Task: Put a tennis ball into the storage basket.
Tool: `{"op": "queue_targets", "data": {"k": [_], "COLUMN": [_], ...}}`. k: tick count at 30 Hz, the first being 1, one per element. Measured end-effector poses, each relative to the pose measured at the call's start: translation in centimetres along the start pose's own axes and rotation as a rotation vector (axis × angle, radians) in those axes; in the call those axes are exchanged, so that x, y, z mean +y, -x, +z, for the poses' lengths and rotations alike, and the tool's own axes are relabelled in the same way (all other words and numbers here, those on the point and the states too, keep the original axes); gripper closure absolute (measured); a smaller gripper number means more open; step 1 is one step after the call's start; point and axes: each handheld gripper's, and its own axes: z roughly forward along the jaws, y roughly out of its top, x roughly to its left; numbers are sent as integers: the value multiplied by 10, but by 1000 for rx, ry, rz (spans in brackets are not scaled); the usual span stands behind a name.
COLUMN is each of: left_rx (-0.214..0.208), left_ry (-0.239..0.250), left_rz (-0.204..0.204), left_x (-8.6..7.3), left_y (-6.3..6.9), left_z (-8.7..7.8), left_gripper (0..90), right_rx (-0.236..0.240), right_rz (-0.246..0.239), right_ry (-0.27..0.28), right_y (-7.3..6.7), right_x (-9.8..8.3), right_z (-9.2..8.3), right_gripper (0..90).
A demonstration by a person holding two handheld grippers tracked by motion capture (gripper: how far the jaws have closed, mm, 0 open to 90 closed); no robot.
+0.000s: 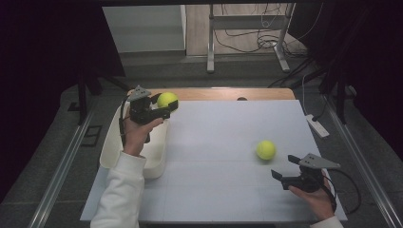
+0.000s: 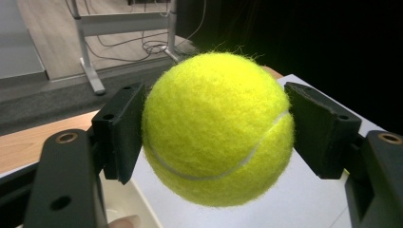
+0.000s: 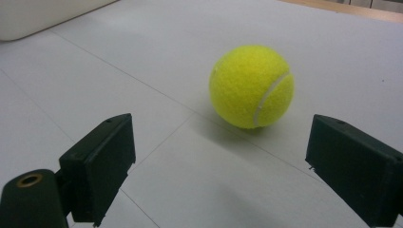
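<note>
My left gripper (image 1: 164,108) is shut on a yellow tennis ball (image 1: 167,100), held in the air above the far end of a white bin (image 1: 110,147) at the table's left. In the left gripper view both black pads press the sides of the tennis ball (image 2: 217,128). A second tennis ball (image 1: 266,149) lies on the white table sheet at the right. My right gripper (image 1: 284,169) stands open low over the sheet, just short of that ball. In the right gripper view the second tennis ball (image 3: 251,86) sits ahead of the wide jaws, apart from them.
The white sheet (image 1: 214,156) covers most of a wooden table (image 1: 223,93). The white bin's corner (image 3: 43,14) lies far off in the right gripper view. Beyond the table are metal table legs (image 1: 210,42), floor cables (image 1: 266,40) and a power strip (image 1: 317,126).
</note>
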Motion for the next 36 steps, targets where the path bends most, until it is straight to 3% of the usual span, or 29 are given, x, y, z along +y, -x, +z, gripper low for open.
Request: {"op": "queue_targets", "data": {"k": [12, 36], "left_rx": [52, 116], "left_ry": [-11, -3], "left_rz": [-7, -33], "left_x": [-2, -4], "left_y": [-11, -29], "left_z": [-4, -18], "left_gripper": [270, 269], "right_rx": [0, 0], "right_rz": [-1, 0], "right_ry": [-1, -1], "right_y": [0, 0], "right_x": [0, 0], "right_z": [0, 0], "right_gripper": [93, 93]}}
